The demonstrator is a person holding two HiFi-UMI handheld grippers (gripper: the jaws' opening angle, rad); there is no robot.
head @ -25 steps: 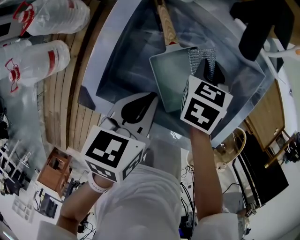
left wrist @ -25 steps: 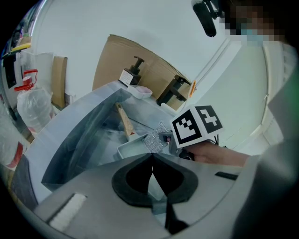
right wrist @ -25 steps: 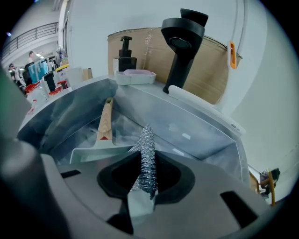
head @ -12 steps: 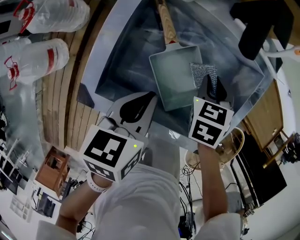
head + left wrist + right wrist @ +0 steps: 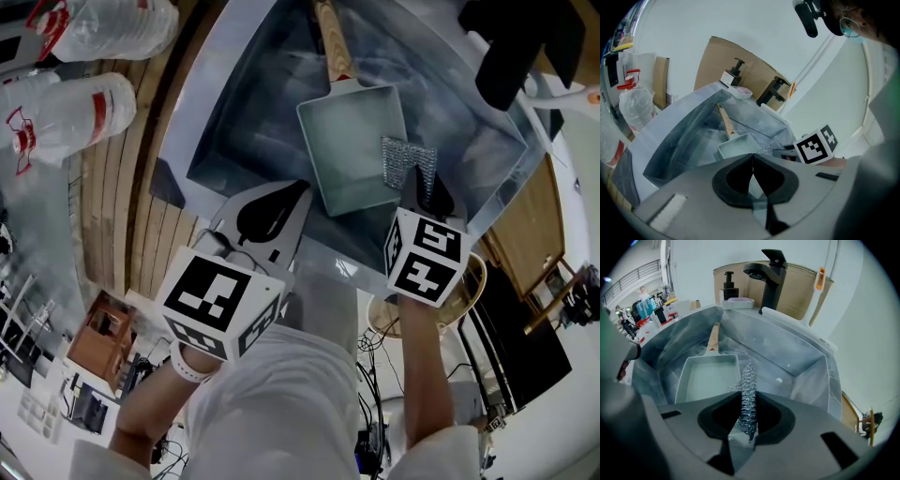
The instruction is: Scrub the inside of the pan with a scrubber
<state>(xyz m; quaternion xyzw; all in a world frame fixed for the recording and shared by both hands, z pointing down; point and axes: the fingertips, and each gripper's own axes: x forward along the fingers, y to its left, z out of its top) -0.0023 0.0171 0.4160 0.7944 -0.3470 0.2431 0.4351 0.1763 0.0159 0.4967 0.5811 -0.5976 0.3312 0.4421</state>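
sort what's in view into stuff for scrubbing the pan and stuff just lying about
For the job: pan, scrubber, right hand-held gripper shut on it, sink.

Lying about: bottles, faucet, soap pump, left hand-held gripper, shut and empty.

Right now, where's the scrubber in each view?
Head view: scrubber right of centre, at the pan's right rim, held by the right tool.
Left gripper view: scrubber just right of centre, beside the pan.
Right gripper view: scrubber dead centre, between the jaws.
Shared landmark: pan's wooden handle.
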